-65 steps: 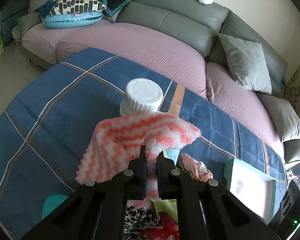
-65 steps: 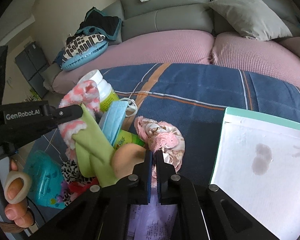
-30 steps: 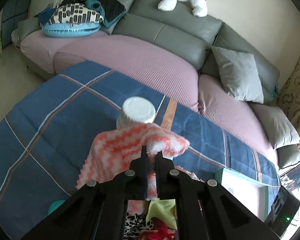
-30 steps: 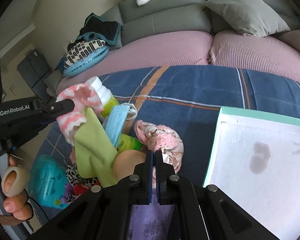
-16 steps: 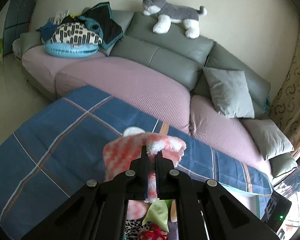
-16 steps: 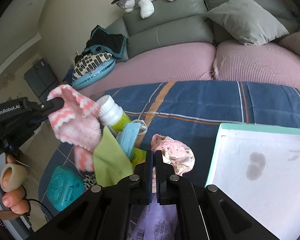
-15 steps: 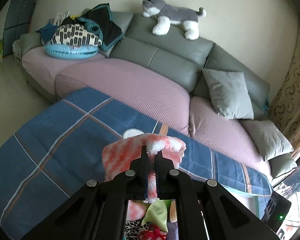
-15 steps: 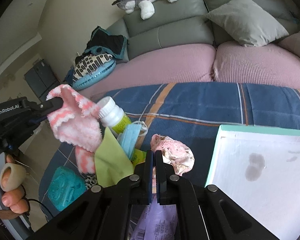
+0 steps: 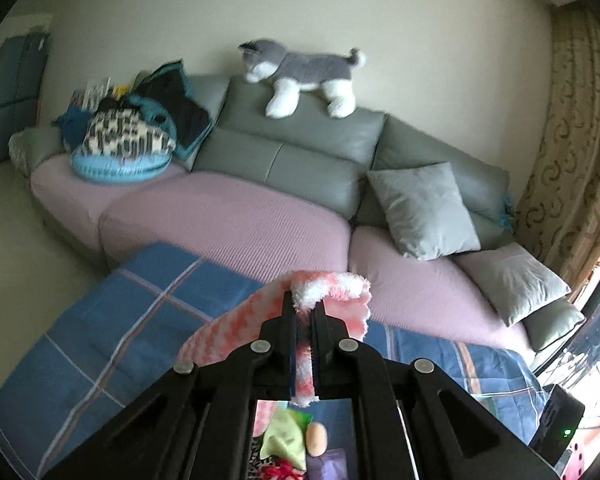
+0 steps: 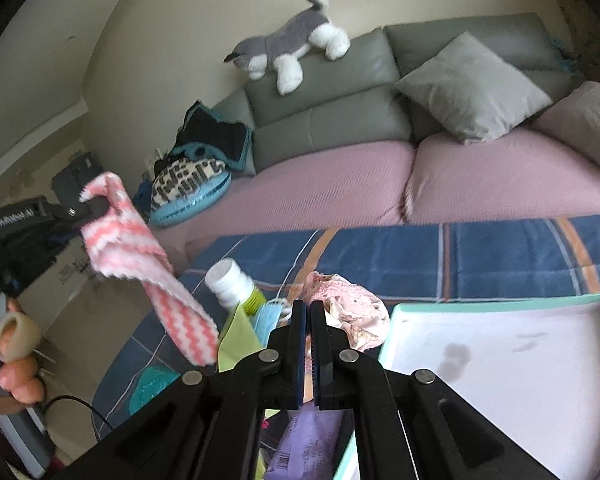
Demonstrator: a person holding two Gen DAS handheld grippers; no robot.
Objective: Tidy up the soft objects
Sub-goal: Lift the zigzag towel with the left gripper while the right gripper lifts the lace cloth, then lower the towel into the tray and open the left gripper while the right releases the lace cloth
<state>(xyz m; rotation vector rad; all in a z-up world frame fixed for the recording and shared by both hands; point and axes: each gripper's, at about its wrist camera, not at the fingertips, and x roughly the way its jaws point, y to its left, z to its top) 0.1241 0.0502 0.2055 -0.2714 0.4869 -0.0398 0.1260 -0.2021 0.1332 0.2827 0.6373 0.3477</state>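
Observation:
My left gripper [image 9: 304,308] is shut on a pink-and-white zigzag cloth [image 9: 332,300] and holds it high above the blue plaid table. In the right wrist view the cloth [image 10: 140,256] hangs from the left gripper [image 10: 98,206] at the left. My right gripper [image 10: 309,308] is shut and empty, above a pile with a crumpled pink fabric [image 10: 348,308], a green cloth [image 10: 236,340] and a blue face mask [image 10: 266,322].
A white-capped bottle [image 10: 232,280] stands in the pile. A white tray with a teal rim [image 10: 500,300] lies at the right. A purple packet [image 10: 308,440] lies below the gripper. A sofa [image 9: 260,216] with cushions and a plush dog [image 9: 300,72] is behind.
My left gripper has lifted the zigzag cloth up and clear of the pile. The right gripper has risen and tilted up a little, staying shut.

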